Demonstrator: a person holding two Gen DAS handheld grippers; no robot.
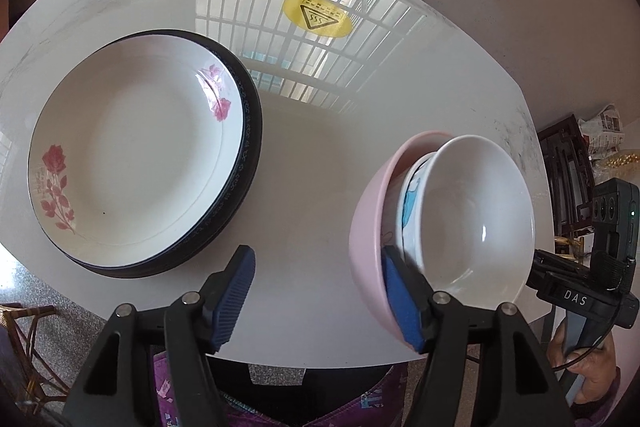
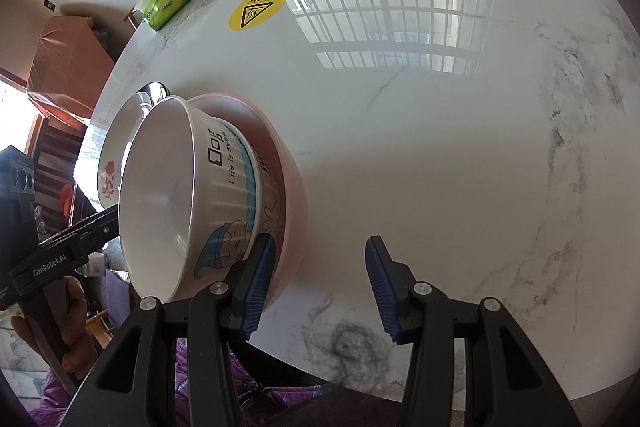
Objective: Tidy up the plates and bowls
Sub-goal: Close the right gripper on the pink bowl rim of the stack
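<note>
Here white bowl (image 1: 476, 215) nested in pink bowl (image 1: 370, 227); both tools gaping, gripping nothing

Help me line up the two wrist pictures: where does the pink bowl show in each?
Left wrist: pink bowl at lower right, outermost of the nested bowls, beside the right-hand finger.
Right wrist: pink bowl left of centre, behind the printed bowl.
Shared landmark: yellow warning sticker on the table.

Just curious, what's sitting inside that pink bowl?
Nested in the pink bowl is a white bowl with a blue cartoon figure and lettering outside. Its inside looks empty. The pink bowl's bottom is covered, so anything beneath the white bowl cannot be seen.
</note>
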